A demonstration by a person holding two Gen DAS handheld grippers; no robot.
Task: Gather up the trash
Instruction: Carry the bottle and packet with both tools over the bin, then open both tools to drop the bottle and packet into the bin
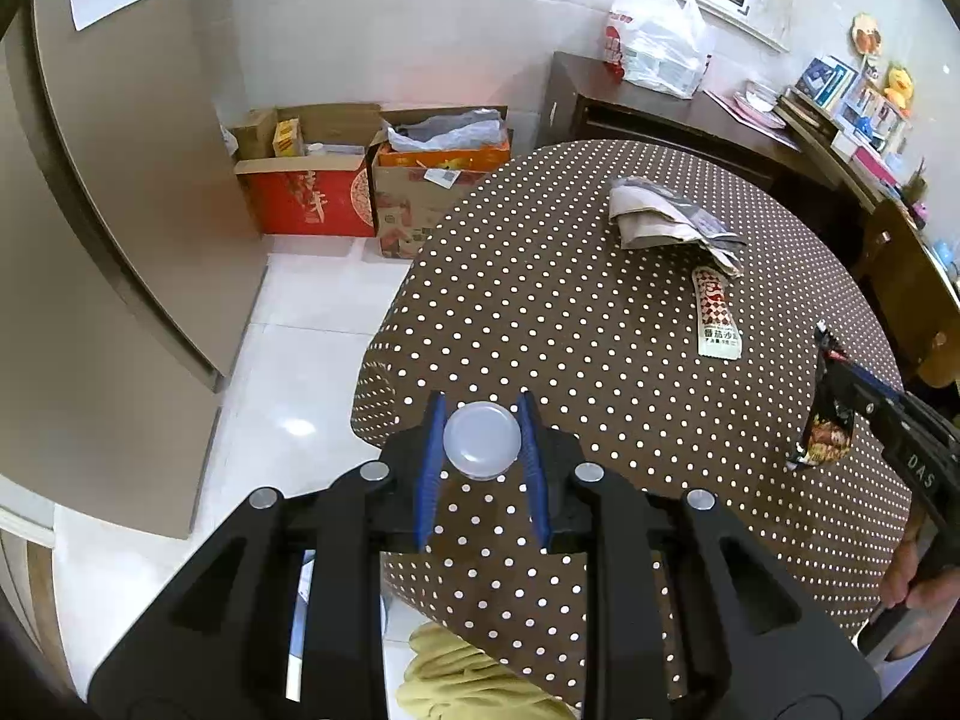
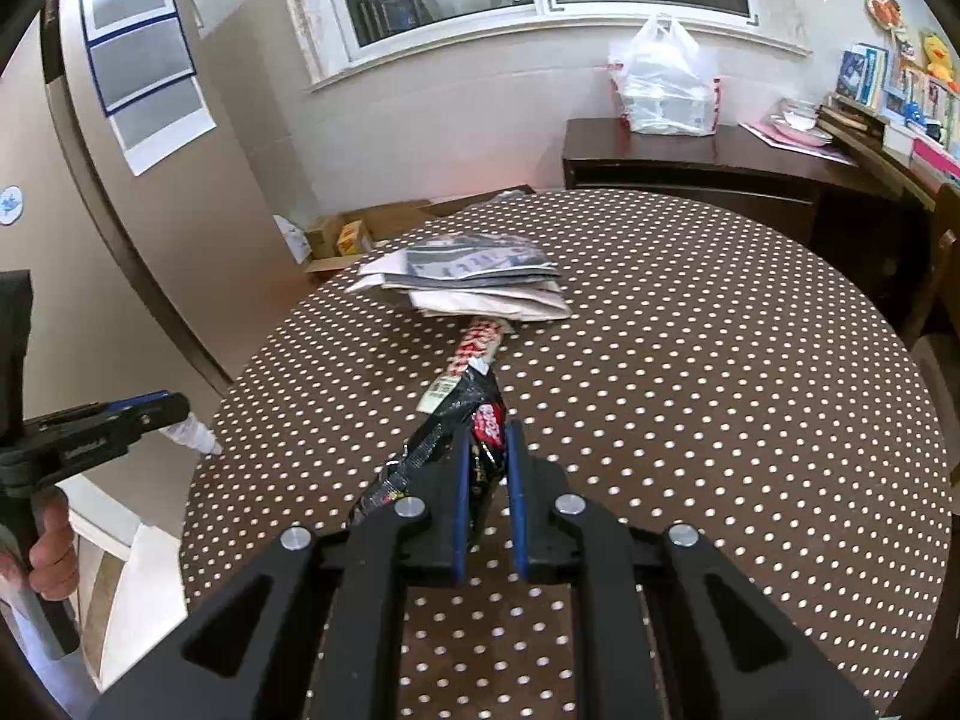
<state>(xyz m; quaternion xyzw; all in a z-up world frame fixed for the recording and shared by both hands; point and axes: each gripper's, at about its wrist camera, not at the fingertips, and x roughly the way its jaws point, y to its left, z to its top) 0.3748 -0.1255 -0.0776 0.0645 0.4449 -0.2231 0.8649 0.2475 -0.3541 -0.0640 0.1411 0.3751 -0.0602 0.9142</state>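
- Left wrist view: the left gripper (image 1: 482, 441) has its blue pads clamped on a round, pale translucent cup (image 1: 482, 441), seen end-on, held above the near edge of the round table (image 1: 540, 276).
- The table wears a brown cloth with white dots; below its edge lie white floor tiles (image 1: 300, 324) and a yellowish cloth (image 1: 444, 666).
- On the tabletop, well beyond the cup, lies a folded newspaper (image 1: 666, 216), and a red-and-white sauce packet (image 1: 717, 312) has its far end tucked just under it.
- At the right edge of this view, the right gripper (image 1: 837, 387) holds a dark snack wrapper (image 1: 828, 432) hanging above the cloth.
- Cardboard boxes (image 1: 372, 186) stand on the floor by the wall, and a white plastic bag (image 1: 660, 42) sits on a dark sideboard (image 1: 678, 114).
- Right wrist view: the right gripper (image 2: 487, 468) has its fingers nearly together, pinching the black-and-red snack wrapper (image 2: 456, 426), which sticks out forward and to the left of the pads.
- The wrapper's tip overlaps the sauce packet (image 2: 474, 348) in the picture; the newspaper (image 2: 474, 282) lies behind it.
- At the left edge, the left gripper (image 2: 180, 414), in a person's hand (image 2: 54, 546), holds the whitish cup (image 2: 192, 435) just off the table's rim.
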